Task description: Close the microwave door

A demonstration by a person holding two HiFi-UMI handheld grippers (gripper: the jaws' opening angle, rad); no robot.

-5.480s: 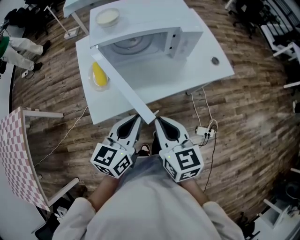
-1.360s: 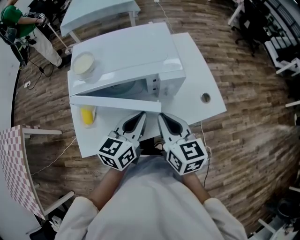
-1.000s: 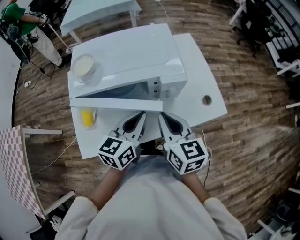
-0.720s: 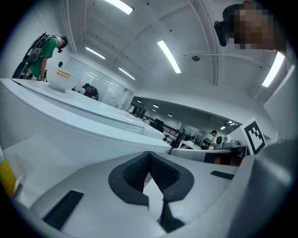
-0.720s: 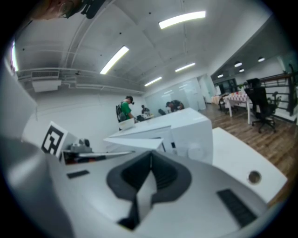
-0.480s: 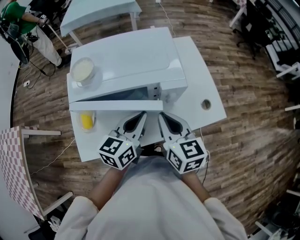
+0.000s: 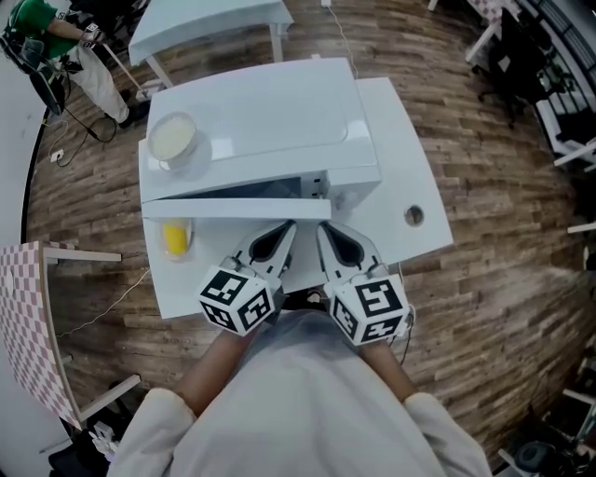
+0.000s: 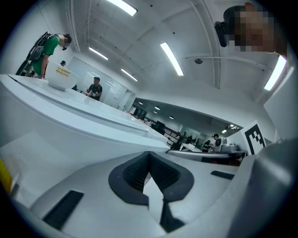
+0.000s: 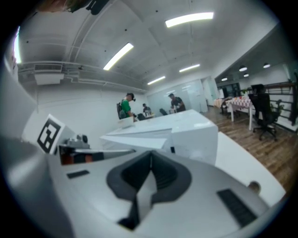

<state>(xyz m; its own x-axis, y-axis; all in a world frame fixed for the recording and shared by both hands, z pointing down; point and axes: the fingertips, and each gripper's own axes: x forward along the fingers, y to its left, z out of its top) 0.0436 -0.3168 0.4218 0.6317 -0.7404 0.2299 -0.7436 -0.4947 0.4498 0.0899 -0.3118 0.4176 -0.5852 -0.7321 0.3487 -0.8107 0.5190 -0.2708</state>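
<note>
The white microwave [image 7: 265, 116] stands on a white table [image 7: 400, 177]. Its door [image 7: 237, 208] is a narrow strip across the front, swung almost shut, with a thin dark gap to the cavity behind it. My left gripper [image 7: 286, 227] and right gripper [image 7: 323, 229] sit side by side just in front of the door's right part, both shut with nothing between the jaws. Whether the tips touch the door is hidden. In the left gripper view the shut left gripper [image 8: 149, 155] faces the door's white face [image 8: 70, 135]. From the right gripper [image 9: 150, 157], the microwave [image 9: 191, 132] shows ahead.
A white bowl [image 7: 172, 138] rests on the microwave's top left corner. A yellow object [image 7: 174, 238] lies on the table left of the door. A cable hole [image 7: 413, 216] is at the table's right. A checkered panel [image 7: 28, 317] stands left; people [image 7: 42, 23] stand far back.
The door has swung from wide open to nearly shut. Both grippers have followed it in toward the microwave's front, staying shut.
</note>
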